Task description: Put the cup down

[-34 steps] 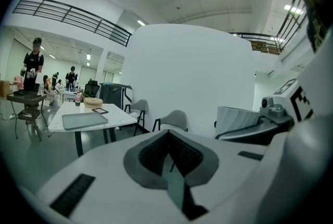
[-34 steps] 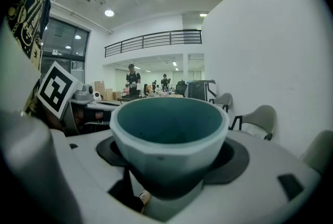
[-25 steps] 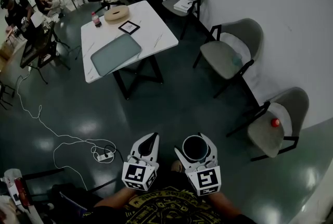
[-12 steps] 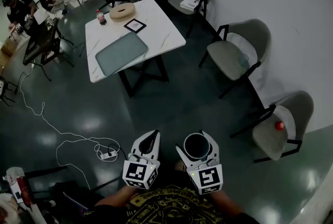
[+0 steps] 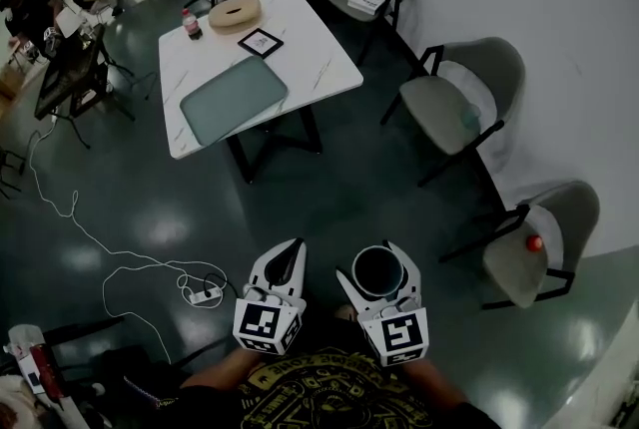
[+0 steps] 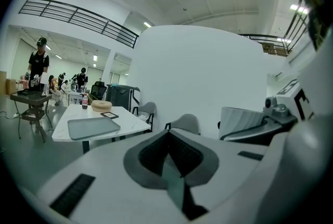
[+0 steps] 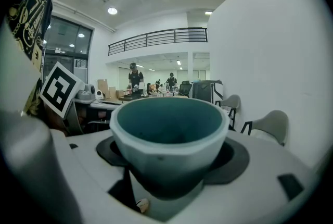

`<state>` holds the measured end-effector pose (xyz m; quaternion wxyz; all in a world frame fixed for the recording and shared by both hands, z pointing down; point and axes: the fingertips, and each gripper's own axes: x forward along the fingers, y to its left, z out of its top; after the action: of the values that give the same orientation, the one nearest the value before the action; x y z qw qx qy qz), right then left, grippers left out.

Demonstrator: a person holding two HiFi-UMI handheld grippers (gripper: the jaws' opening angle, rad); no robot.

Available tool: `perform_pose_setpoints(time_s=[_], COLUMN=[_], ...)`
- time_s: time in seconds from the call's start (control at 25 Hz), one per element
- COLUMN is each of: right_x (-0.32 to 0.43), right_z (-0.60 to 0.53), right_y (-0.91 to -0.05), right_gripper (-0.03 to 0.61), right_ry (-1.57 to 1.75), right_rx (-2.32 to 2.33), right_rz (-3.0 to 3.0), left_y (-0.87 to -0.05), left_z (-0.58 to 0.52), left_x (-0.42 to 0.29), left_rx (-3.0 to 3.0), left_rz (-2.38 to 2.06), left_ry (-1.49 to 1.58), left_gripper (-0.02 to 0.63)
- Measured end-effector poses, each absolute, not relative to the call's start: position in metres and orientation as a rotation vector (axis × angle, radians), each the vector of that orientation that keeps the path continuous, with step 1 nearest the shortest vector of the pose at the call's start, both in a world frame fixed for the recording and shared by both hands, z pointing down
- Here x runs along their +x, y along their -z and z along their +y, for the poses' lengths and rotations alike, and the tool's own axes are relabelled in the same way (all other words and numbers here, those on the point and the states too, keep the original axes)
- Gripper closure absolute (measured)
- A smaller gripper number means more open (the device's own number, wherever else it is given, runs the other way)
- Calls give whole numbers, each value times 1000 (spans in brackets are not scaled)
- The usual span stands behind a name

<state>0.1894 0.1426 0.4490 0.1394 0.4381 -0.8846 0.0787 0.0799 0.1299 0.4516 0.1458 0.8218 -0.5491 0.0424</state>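
A pale cup with a dark teal inside [image 5: 377,273] sits upright between the white fingers of my right gripper [image 5: 377,260], which is shut on it. It fills the right gripper view, where the cup [image 7: 169,132] stands in the dark pads of the right gripper [image 7: 169,168]. My left gripper [image 5: 289,257] is beside it on the left, shut and holding nothing; its pads meet in the left gripper view [image 6: 169,158]. Both are held over the dark floor, close to my body. A white table [image 5: 319,58] stands well ahead.
The table carries a grey tray [image 5: 233,98], a small frame [image 5: 260,42], a round wooden ring [image 5: 235,13] and a bottle [image 5: 190,23]. Grey chairs [image 5: 444,103] line the white wall on the right; one holds a red ball [image 5: 534,242]. A power strip with cable [image 5: 200,295] lies on the floor at left.
Both grippers have travelled forward together across the floor toward the table, and the view has shifted with them. The cup stays in the right gripper.
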Motion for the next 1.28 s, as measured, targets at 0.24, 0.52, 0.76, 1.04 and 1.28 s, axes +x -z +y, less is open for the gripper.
perform_pose_setpoints(time_s=[0.24,0.52,0.76,1.04,1.28], right_x=[168,149,127,90,60], right_z=[119,91,73,47,36], right_y=[-437,-420,-412,-400,-409], right_gripper=[201,201,201,201,201], right_ry=[-193,-164,-141,-108,-99], right_rx=[1261,1285,1300,1341,1320], right_rz=[-2550,-2530,-2522,-2486,-2506], left_y=[-448,-437,-431,-430,-433], left_z=[102,72,57,39,27], left_x=[62,35,12,-28,-61], left_rx=[2374,2365,2373,2361,2357], left_rz=[-1569,-1574,-1567,-1570,-1569], left_ry=[-93,-49,-38,-13,4], left_gripper=[603,603,603,603,603])
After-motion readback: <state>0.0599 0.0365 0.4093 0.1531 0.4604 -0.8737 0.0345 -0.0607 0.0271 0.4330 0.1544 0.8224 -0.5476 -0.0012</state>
